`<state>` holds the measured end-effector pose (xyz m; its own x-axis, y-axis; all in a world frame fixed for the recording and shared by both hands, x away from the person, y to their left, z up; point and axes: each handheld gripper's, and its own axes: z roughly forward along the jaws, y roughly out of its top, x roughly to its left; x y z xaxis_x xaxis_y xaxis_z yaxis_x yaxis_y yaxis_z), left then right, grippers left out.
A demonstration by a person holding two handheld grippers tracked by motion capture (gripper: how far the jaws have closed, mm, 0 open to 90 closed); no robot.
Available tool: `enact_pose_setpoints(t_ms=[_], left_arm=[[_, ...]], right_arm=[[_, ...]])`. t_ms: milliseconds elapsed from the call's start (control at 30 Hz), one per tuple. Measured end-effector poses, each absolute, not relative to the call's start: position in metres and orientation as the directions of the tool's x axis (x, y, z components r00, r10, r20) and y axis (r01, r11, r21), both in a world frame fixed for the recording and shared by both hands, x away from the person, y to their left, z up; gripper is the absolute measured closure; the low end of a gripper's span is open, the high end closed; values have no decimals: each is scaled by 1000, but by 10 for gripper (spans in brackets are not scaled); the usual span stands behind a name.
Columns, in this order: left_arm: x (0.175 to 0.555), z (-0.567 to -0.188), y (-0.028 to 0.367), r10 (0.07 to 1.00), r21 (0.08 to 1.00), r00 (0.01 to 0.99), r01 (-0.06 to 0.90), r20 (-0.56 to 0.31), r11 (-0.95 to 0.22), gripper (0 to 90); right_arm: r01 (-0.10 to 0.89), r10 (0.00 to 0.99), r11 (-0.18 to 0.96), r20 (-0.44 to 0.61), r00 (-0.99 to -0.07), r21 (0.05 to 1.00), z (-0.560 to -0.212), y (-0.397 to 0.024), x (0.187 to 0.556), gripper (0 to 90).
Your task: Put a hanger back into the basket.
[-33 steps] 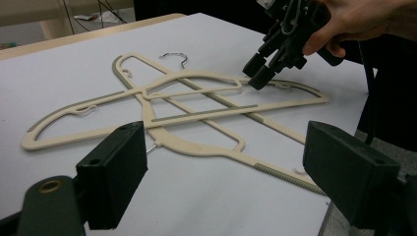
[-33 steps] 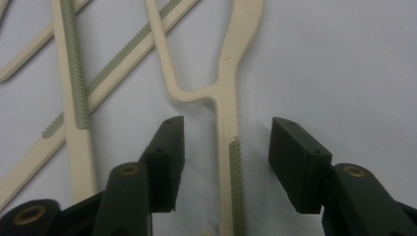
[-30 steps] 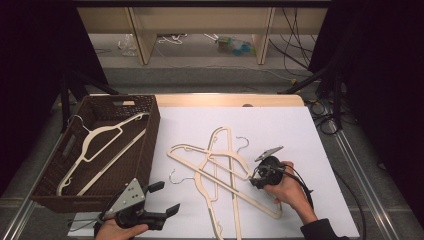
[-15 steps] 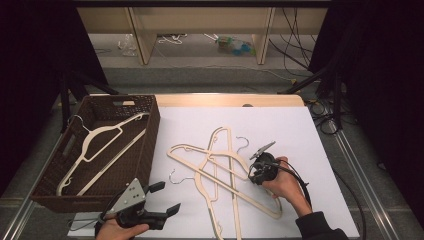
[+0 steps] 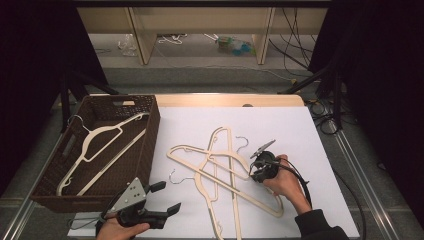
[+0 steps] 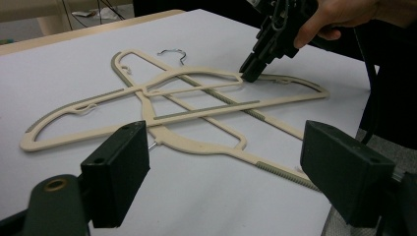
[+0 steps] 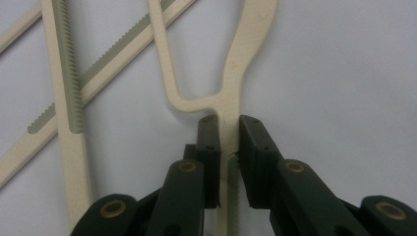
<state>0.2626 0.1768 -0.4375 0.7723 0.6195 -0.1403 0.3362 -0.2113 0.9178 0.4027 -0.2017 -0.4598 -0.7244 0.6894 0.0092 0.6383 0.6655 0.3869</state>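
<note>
high view: your right gripper is clamping a cream hanger in the pile at 3 o'clock of the basket; its jaws have just been closing.

left gripper view: your left gripper is hanging open, idle.

right gripper view: the hanger's arm is sitting centred between the pads, so be lifting straight up.

The right hand-held gripper has just closed its jaws, apparently pinching a cream hanger arm.
</note>
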Motion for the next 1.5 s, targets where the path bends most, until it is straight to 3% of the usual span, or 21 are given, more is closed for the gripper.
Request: enact_pose_setpoints(t_ms=[133,333,700,1067,1500], left_arm=[[268,-433,177,618,925,780,304,-104,-228,187],[278,-427,166,624,920,770,329,-131,-214,189],[324,-424,107,597,885,799,328,-73,-331,193],[376,-445,53,610,815,791,379,-39,-439,211],[405,-456,40,589,789,806,393,-49,-473,287]], right_arm=[[589,658,700,-43,-752,403,-455,-205,400,803],[551,630,728,-80,-772,408,-445,-212,391,804],[474,586,769,-176,-791,430,-421,-208,366,804],[435,551,796,-205,-809,422,-413,-206,348,804],[401,530,806,-229,-817,436,-405,-205,340,804]])
